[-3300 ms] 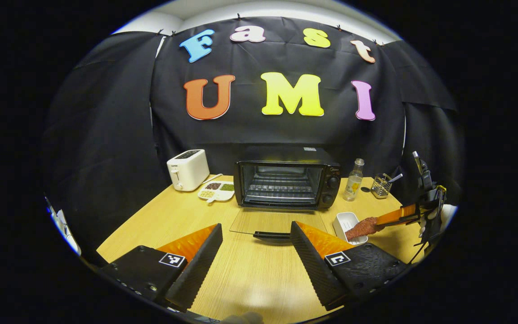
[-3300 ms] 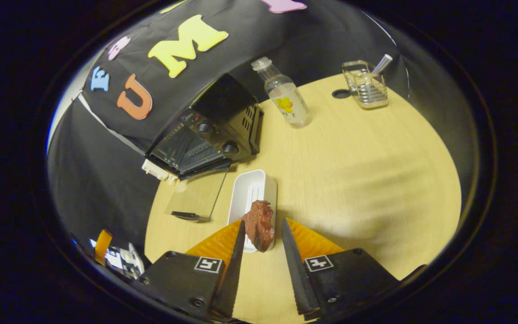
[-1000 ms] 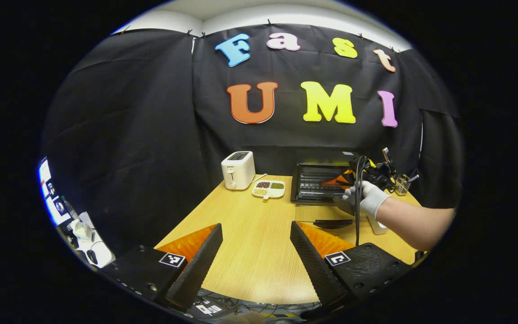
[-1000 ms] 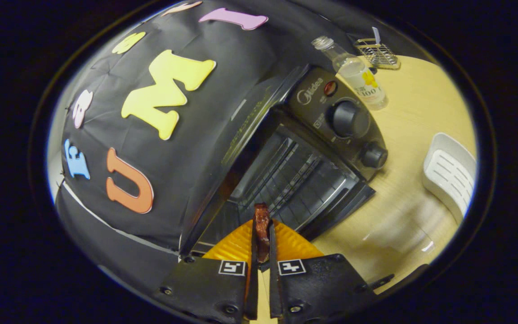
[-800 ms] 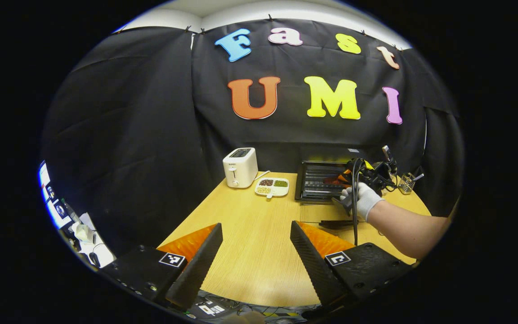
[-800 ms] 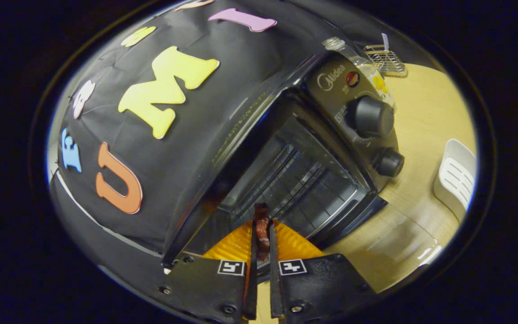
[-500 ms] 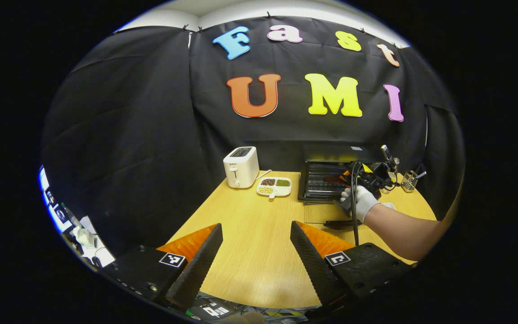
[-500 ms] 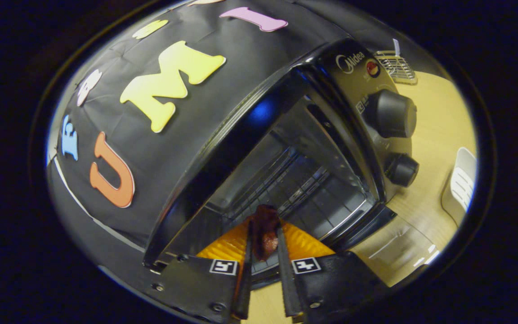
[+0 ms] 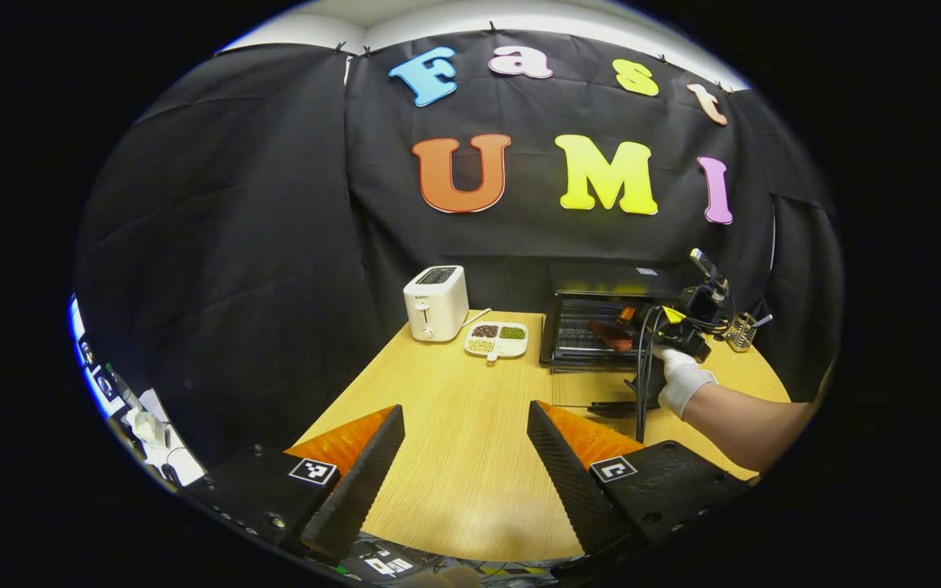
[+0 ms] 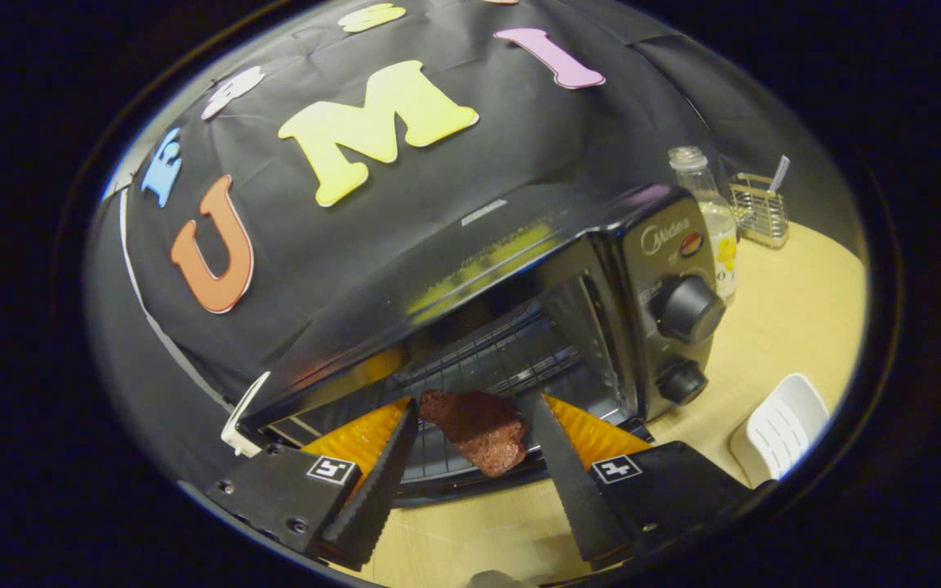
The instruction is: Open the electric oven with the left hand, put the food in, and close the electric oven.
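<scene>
A white toaster [image 9: 436,302] stands on the counter [image 9: 454,425], just beside a divided dish of grains [image 9: 497,339]. A clear bottle [image 10: 711,224] stands near a wire holder [image 10: 758,211]. A white tray [image 10: 781,426] lies nearer.

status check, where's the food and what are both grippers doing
Right gripper open at the oven mouth. Meat lying on the oven rack, between the fingers, released. Left gripper open over the table, holding nothing. Oven door down, nothing blocking.

The left gripper view looks from the near edge of the worktop [image 9: 454,425] toward the back wall, level and well back from the oven [image 9: 601,327]. The right gripper view sits tilted, close at the oven [image 10: 519,327] mouth. Both views share the oven.
</scene>
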`<state>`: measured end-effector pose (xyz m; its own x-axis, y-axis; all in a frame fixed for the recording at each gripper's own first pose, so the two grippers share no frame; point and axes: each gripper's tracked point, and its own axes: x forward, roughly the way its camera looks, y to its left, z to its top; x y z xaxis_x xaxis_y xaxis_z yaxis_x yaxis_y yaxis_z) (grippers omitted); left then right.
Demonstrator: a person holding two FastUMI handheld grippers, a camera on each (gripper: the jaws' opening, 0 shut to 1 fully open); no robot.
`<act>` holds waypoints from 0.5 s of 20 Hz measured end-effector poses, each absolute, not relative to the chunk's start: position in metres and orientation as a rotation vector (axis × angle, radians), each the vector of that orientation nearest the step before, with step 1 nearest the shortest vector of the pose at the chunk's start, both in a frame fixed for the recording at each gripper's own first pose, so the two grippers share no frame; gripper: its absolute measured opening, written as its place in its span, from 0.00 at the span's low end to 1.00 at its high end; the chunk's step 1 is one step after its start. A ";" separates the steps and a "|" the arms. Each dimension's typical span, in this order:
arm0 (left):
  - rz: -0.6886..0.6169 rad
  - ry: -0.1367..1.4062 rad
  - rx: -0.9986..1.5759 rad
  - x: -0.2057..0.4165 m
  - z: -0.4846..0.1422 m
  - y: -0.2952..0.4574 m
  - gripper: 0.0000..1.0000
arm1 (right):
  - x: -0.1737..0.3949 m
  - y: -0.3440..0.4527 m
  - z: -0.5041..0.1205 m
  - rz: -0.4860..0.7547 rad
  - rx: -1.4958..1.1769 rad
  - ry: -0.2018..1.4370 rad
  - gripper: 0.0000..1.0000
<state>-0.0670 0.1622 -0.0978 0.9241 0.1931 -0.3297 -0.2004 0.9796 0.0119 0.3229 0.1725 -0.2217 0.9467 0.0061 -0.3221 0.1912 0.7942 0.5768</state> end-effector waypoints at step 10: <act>0.156 0.227 -0.039 -0.111 -0.090 0.130 0.97 | 0.160 0.163 -0.099 0.111 0.198 0.185 0.98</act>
<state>-0.1111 0.1303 -0.0898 0.9625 0.1492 -0.2267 -0.1580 0.9872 -0.0213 0.1600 0.1630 -0.0986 0.9770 0.1272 -0.1712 -0.0908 0.9744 0.2056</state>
